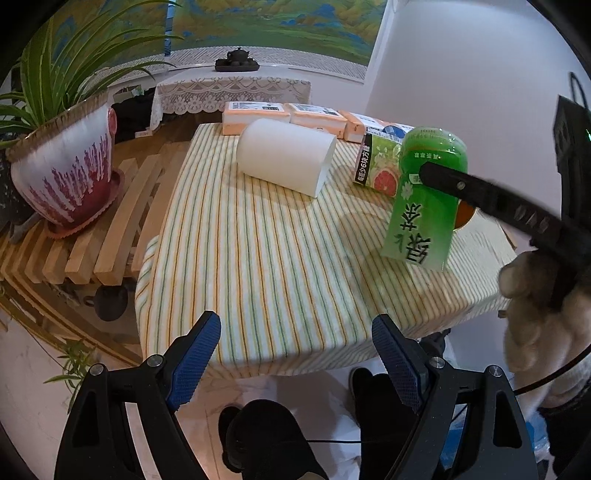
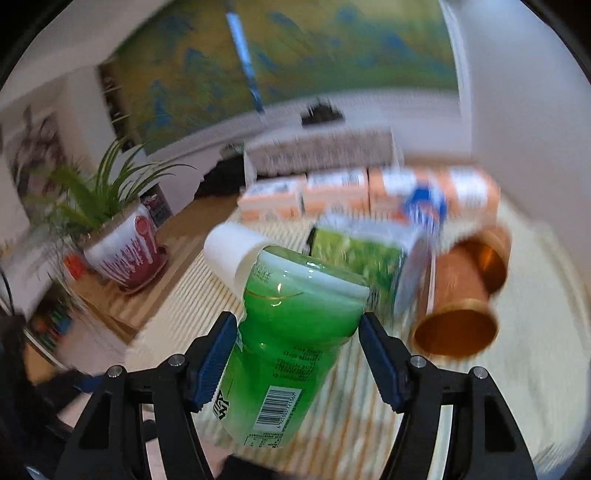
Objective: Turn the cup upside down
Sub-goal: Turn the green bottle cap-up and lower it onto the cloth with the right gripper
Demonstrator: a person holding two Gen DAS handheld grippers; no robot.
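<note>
Right wrist view: the right gripper (image 2: 297,354) clamps the green cup (image 2: 291,332), tilted above the striped tablecloth (image 2: 354,435). Best lower it squarely, clear of the copper cups (image 2: 458,314). The left gripper (image 1: 295,354) gapes empty.

I see a small desk (image 1: 258,266) covered by a cloth with thin yellow, orange and green stripes. Left of it stands a slatted wooden bench (image 1: 110,236) carrying a white and purple plant pot (image 1: 66,177) with long green leaves. Behind the desk, a low table draped in white lace (image 1: 229,94) stands against the far wall, and a dark tea set (image 1: 236,61) sits on the ledge behind it. A wide landscape mural (image 1: 273,22) in greens, blues and yellows fills that wall. A plain white wall (image 1: 461,74) rises on the right. The floor (image 1: 33,387) is pale.
</note>
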